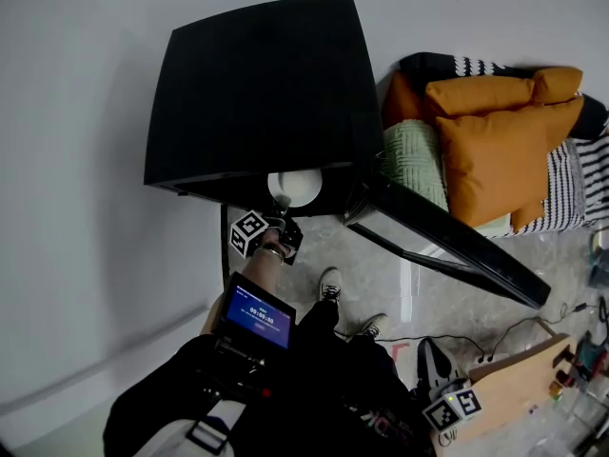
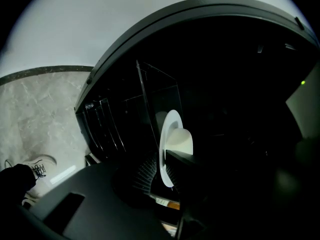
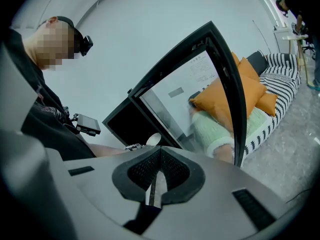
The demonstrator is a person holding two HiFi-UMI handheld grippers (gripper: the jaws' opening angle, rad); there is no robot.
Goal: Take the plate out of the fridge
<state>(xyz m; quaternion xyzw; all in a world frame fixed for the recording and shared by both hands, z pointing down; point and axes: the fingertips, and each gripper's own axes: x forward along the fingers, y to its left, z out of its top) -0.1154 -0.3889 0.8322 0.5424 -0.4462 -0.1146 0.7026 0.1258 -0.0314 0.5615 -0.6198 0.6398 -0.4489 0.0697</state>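
Edgewise, white plate (image 2: 168, 134) in left tongs (image 2: 162, 173); door label (image 3: 201, 68) unreadable

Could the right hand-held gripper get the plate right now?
Probably not: the right hand-held gripper hangs low, far from the fridge, and the left hand-held gripper clamps the plate at its open front.

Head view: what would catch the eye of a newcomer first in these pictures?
First comes the big black fridge against the white wall, with its door swung open to the right. At the fridge's front edge a white plate stands out brightly, gripped by the left claw. Farther right, orange cushions lie on a striped sofa.
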